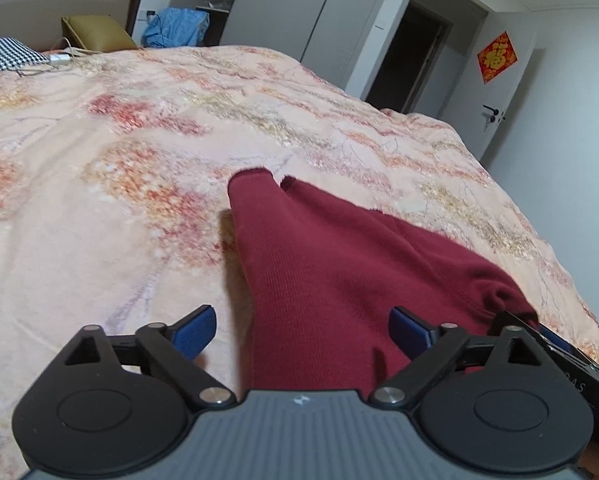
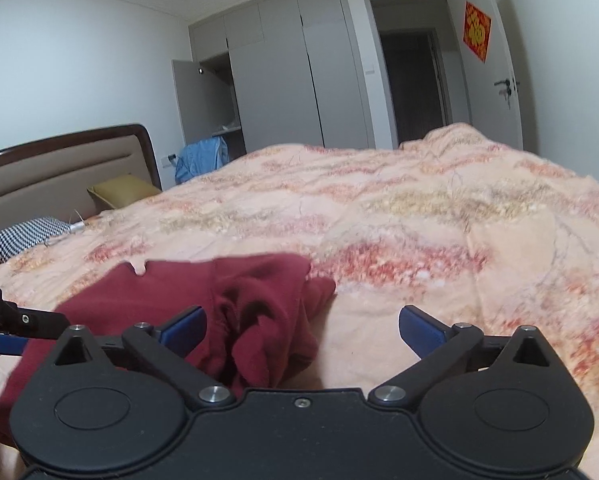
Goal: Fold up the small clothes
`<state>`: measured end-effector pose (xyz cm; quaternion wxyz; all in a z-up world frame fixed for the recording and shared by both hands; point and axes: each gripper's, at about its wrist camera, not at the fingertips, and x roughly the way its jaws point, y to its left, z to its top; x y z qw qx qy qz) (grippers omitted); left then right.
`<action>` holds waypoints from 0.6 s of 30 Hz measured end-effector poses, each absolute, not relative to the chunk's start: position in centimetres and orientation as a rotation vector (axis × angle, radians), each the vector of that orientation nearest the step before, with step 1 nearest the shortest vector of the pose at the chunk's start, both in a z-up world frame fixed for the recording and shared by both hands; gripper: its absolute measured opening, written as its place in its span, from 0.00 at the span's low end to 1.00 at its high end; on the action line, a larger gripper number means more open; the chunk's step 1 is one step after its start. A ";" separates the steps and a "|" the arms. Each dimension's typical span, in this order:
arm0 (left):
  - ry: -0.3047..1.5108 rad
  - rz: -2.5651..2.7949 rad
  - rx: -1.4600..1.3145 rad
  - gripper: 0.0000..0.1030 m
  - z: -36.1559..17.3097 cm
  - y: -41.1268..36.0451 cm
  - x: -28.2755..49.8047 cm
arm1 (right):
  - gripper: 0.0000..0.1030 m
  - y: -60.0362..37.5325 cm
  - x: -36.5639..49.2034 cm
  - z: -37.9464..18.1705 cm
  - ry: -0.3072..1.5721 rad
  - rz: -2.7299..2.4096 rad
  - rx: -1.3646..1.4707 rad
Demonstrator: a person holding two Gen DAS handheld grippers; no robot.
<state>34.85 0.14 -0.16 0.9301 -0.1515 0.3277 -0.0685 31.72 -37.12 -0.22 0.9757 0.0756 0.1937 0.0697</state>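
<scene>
Both jaws wide, empty: left gripper, right gripper over maroon knit garment; pinch hem corners evenly, flatten bunched side first.

A red diamond-shaped paper sign hangs on the white door, bearing one gold Chinese character, likely 福, too blurred to be sure; on a black device edge at lower right, pale letters "BAS" show, partly cut off.

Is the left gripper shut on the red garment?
No: the left gripper is open, with the red garment lying loose between its fingers.
</scene>
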 end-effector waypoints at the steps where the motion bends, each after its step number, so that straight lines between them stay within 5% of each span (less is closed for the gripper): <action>1: 0.663 -0.133 -0.309 0.97 0.3 0.2 34.4 | 0.99 -37.1 31.3 0.3 0.379 0.143 0.154; 18: 0.507 -0.098 -0.253 1.00 7.2 -0.3 20.4 | 0.99 -36.7 17.7 7.0 0.233 0.204 0.172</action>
